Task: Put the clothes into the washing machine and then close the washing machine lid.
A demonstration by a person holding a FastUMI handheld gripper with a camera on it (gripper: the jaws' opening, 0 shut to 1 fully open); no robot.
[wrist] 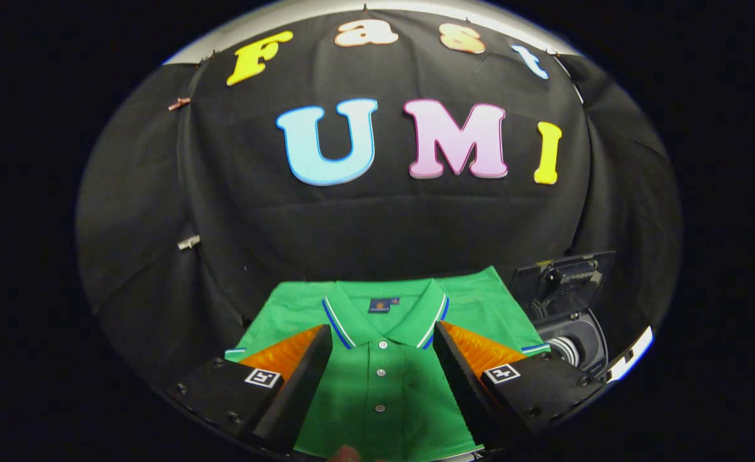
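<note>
While the gripper [382,340] hangs low in the frame, its two fingers [300,375] stand wide apart at lower left and lower right, clamped on nothing, each with a small square marker on its housing. Between them, in the lower centre, lies a green polo shirt [383,385], spread flat with its front up; its button placket [380,372] runs straight up the gap between the fingers, showing three pale buttons. A fingertip [345,454] of the person peeks in at the very bottom edge, just below the shirt's hem. Whether the fingers touch the cloth or hover above it cannot be told. Just ahead of the fingertips sits the collar [383,314], green with blue and white striping along its edge, and a dark label inside the neck. The shoulders of the shirt spread beyond the fingers toward the middle of the frame, and the sleeve cuffs with the same striping show beside each finger. Right of the shirt, at the lower right, stands the washing machine [573,350], its dark lid [563,279] raised and its round opening visible beneath. Beyond everything, a black cloth wall [377,218] fills the upper frame.
</note>
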